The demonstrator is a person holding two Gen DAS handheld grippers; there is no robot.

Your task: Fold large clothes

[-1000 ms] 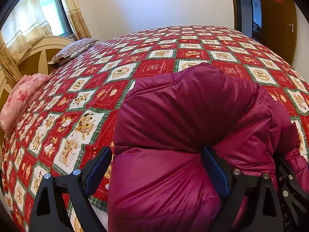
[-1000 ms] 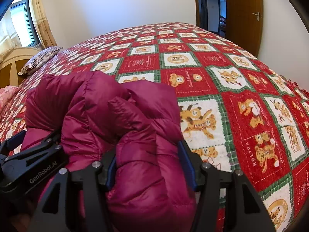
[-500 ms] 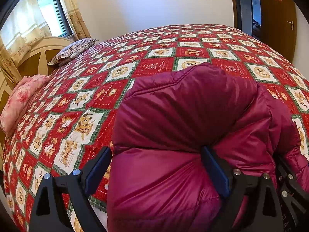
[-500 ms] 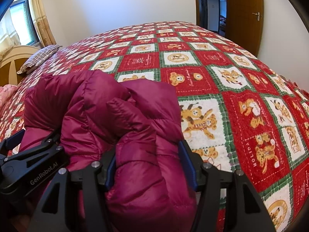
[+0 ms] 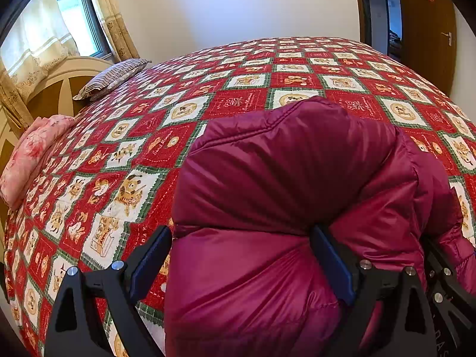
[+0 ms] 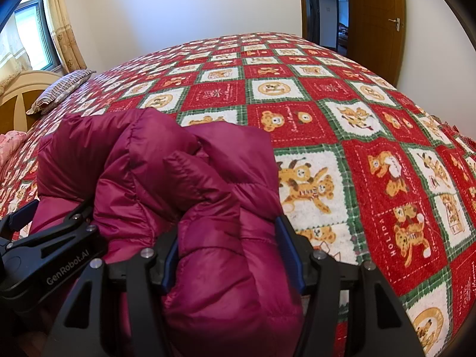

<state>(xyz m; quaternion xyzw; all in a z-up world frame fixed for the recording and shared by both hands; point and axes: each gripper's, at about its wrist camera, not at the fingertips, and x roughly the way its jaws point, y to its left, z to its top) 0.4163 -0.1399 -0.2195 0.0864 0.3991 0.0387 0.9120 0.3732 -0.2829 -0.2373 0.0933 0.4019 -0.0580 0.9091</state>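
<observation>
Both tongs are clamped on the puffy maroon jacket point(image 5: 285, 178): our left gripper point(image 5: 241, 255) and right gripper point(image 6: 230, 250) each pinch a thick fold at its near edge. It lies bunched on the quilted bed point(image 6: 372, 125). We judge a fold is mid-way; next we carry the edge forward and lay it flat.

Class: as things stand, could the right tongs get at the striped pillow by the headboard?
Probably not: the right tongs are full of the puffy jacket, and the striped pillow lies far across the bed.
</observation>
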